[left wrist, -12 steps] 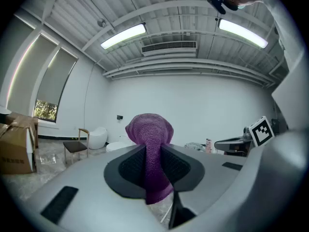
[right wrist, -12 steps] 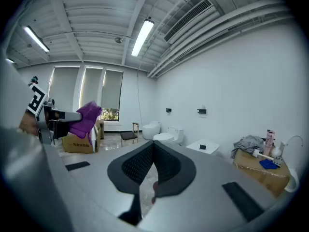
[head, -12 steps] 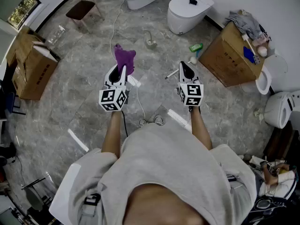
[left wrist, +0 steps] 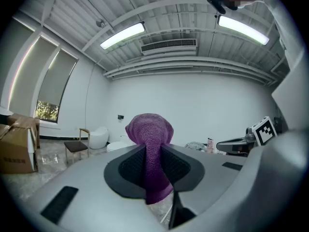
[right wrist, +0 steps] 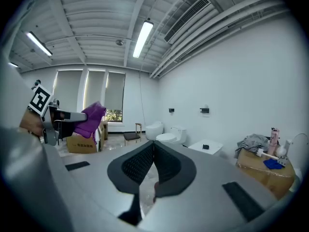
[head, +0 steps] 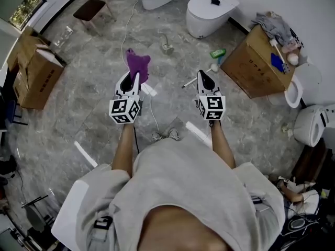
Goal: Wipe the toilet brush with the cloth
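Clamping a purple cloth (left wrist: 149, 129) in the left gripper (left wrist: 146, 149), with cross-hatched black pads (left wrist: 131, 166) pressing flat on its narrow middle. Showing fuzzy, looped towelling, bunching into a rounded lump above the jaws and hanging as a limp strip below; pointing toward 12 o'clock from that gripper in the head view. Holding the right gripper (right wrist: 153, 145) clenched on nothing, pads meeting tip to tip. Leaving the toilet brush (head: 189, 82) lying flat on the grey marbled floor (head: 94, 103), a thin white stick just beside the right gripper's tip, long axis running from 8 o'clock to 2 o'clock, head end too small to tell. Bearing black-and-white square codes on the cubes (head: 124, 110); finding the print on the cardboard boxes (head: 39, 77) too small to read.
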